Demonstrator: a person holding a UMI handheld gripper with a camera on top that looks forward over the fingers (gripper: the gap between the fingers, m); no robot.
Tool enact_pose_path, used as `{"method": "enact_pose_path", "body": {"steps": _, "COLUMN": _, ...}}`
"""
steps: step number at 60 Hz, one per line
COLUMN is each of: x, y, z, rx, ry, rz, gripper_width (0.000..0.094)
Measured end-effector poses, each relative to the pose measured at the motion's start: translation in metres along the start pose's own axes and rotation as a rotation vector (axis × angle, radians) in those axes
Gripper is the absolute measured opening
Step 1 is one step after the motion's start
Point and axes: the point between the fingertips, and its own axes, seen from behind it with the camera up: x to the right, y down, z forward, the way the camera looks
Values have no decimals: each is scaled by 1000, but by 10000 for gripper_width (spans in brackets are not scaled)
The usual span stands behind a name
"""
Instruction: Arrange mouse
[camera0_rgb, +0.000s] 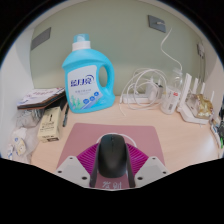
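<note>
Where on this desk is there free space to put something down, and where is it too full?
Bare desk lies between the mouse pad and the white cables, and a smaller strip behind the pad, before the blue detergent bottle. Papers crowd one side, cables and small bottles the other. The mouse sits between the open gripper fingers.
</note>
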Motion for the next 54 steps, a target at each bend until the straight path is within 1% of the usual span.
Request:
{"method": "enact_pose_path", "body": {"steps": 3, "x": -4, "y": 7, "z": 0, "rx": -23, "ry": -12, "rz": 17, "gripper_width": 482}}
{"method": "enact_pose_path", "body": {"steps": 4, "x": -4, "y": 8, "z": -2, "rx": -29, "ry": -15, "rz": 22, "gripper_width": 519}}
{"method": "enact_pose_path", "body": {"steps": 6, "x": -4, "y": 7, "z": -6, "rx": -28, "ry": -12, "rz": 27, "gripper_width": 651}}
{"method": "enact_pose_path", "body": {"steps": 8, "x": -3, "y": 4, "z": -12, "rx": -21, "ry": -6, "rz": 20, "gripper_width": 821}}
{"method": "enact_pose_path", "body": {"steps": 9, "x": -2, "y": 2, "z": -16, "rx": -18, "ry": -1, "rz": 16, "gripper_width": 871}}
{"method": "enact_pose_path", "body": {"steps": 12, "x": 2, "y": -3, "z": -31, "rx": -4, "ry": 22, "rz": 4, "gripper_width": 815}}
{"method": "enact_pose_path", "body": {"steps": 17, "x": 6, "y": -11, "z": -59, "rx": 14, "ry": 55, "rz": -16, "gripper_width": 861}}
{"method": "enact_pose_path", "body": {"steps": 21, "x": 5, "y": -16, "z": -85, "rx": 23, "ry": 64, "rz": -20, "gripper_width": 848}}
{"method": "enact_pose_path", "body": {"steps": 32, "x": -4, "y": -24, "z": -156, "rx": 56, "ry": 68, "rz": -12, "gripper_width": 851}}
{"method": "enact_pose_path", "body": {"steps": 43, "x": -13, "y": -17, "z": -220, "rx": 82, "ry": 66, "rz": -18, "gripper_width": 849}}
{"method": "enact_pose_path", "body": {"steps": 54, "x": -18, "y": -2, "z": -267, "rx": 108, "ry": 64, "rz": -23, "gripper_width": 851}}
